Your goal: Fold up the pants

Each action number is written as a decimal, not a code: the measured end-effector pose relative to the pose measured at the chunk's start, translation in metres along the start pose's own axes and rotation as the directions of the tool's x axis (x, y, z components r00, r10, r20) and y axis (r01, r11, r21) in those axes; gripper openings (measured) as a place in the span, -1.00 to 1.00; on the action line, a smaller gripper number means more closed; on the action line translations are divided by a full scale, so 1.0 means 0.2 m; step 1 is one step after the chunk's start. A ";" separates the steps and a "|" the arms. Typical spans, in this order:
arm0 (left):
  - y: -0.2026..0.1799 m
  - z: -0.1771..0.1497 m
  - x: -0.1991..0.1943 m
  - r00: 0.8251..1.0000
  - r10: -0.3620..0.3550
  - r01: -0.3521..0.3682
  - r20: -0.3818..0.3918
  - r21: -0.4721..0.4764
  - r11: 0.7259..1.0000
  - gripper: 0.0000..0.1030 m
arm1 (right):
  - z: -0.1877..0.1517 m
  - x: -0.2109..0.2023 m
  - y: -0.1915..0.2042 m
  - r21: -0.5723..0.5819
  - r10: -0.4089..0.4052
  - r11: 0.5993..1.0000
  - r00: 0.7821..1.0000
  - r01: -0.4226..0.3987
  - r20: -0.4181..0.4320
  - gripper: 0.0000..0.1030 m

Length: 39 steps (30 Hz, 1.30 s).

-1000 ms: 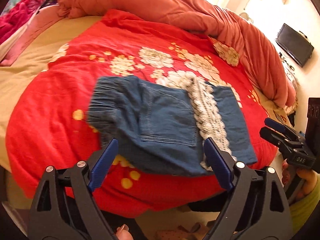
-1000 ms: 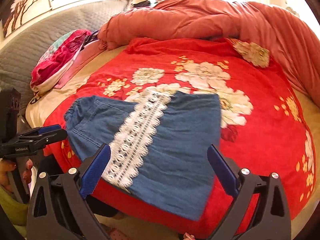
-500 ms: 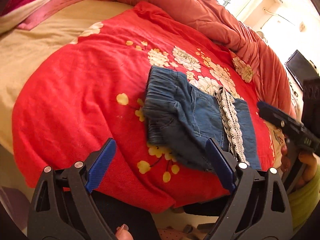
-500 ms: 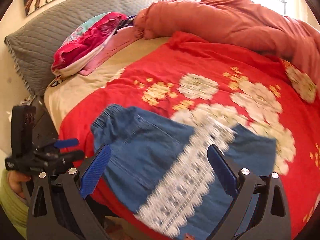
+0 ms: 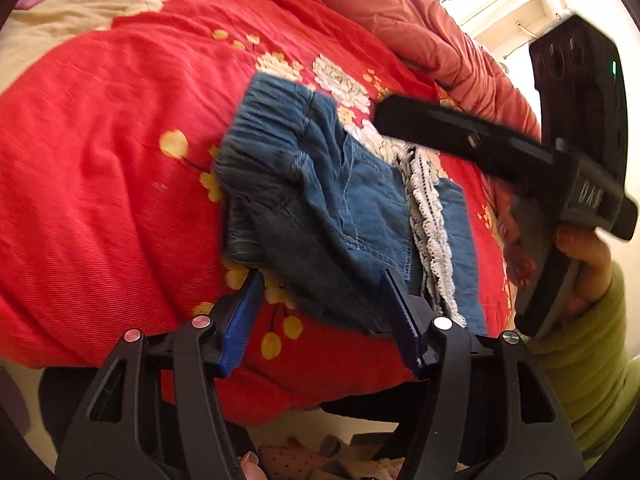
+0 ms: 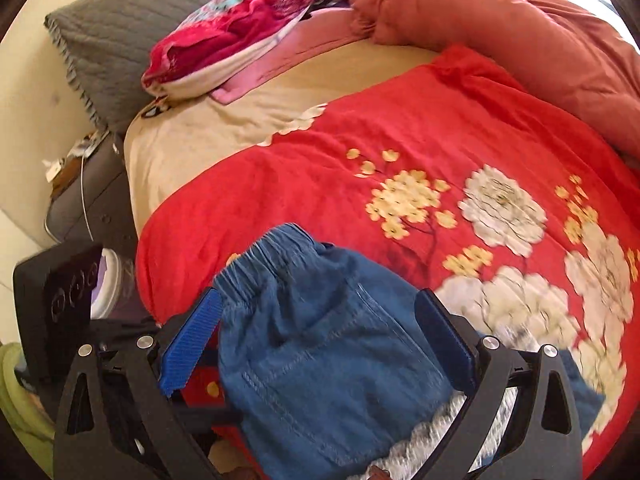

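Folded blue denim pants (image 5: 320, 200) with a white lace trim (image 5: 430, 220) lie on the red floral blanket (image 5: 100, 140) near the bed's front edge. My left gripper (image 5: 320, 280) is open, its blue pads at the pants' near edge, holding nothing. My right gripper (image 6: 320, 320) is open and hovers over the pants (image 6: 320, 360) close to the elastic waistband (image 6: 264, 256). The right gripper also shows in the left wrist view (image 5: 480, 144), above the pants' lace side.
A rolled orange duvet (image 6: 520, 32) lies along the far side. A grey pillow (image 6: 132, 24) and a pink-red cloth pile (image 6: 240, 36) sit at the head of the bed. A dark nightstand (image 6: 88, 200) stands beside the bed. The bed edge drops off just below the pants.
Both grippers have moved in close to the pants. The right gripper swung left over the waistband end. The pants lie as before.
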<state>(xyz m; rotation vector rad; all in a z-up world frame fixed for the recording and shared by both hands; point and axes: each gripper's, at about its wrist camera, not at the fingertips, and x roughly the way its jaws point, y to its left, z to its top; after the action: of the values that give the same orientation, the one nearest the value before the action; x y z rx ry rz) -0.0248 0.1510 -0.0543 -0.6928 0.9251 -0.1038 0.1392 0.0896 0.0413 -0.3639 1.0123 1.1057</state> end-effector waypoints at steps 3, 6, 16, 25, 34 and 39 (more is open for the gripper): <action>0.01 0.00 0.04 1.000 0.010 -0.010 0.004 -0.018 1.000 0.01 | 0.04 0.08 0.02 -0.034 0.010 0.999 1.000 -0.011 -0.030 0.88; 0.02 0.01 0.05 1.000 0.009 -0.009 0.013 -0.025 1.000 0.01 | 0.08 0.17 0.03 -0.054 0.011 0.998 0.998 -0.014 -0.061 0.88; 0.03 0.01 0.05 1.000 -0.005 0.006 0.009 -0.050 0.999 0.03 | 0.11 0.47 0.00 -0.044 0.109 0.992 0.975 -0.119 -0.196 0.56; -0.01 -0.01 0.03 1.000 -0.015 0.016 0.028 -0.037 0.999 0.36 | 0.04 0.19 -0.10 0.049 0.248 0.968 0.968 -0.246 -0.042 -0.29; -0.19 0.05 0.05 0.999 -0.010 0.009 0.046 0.023 1.000 0.40 | -0.07 -0.15 -0.25 0.102 0.277 0.952 0.955 -0.287 0.108 -0.30; -0.37 0.08 0.07 0.998 -0.039 0.036 0.043 0.073 0.997 0.27 | -0.16 -0.28 -0.37 0.133 0.270 0.947 0.948 -0.294 0.168 -0.30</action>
<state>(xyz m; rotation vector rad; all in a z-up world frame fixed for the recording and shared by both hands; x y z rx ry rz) 0.0105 0.0955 -0.0138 -0.6428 0.8614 -0.1540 0.1831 0.0039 0.0539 -0.0065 1.0316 1.2806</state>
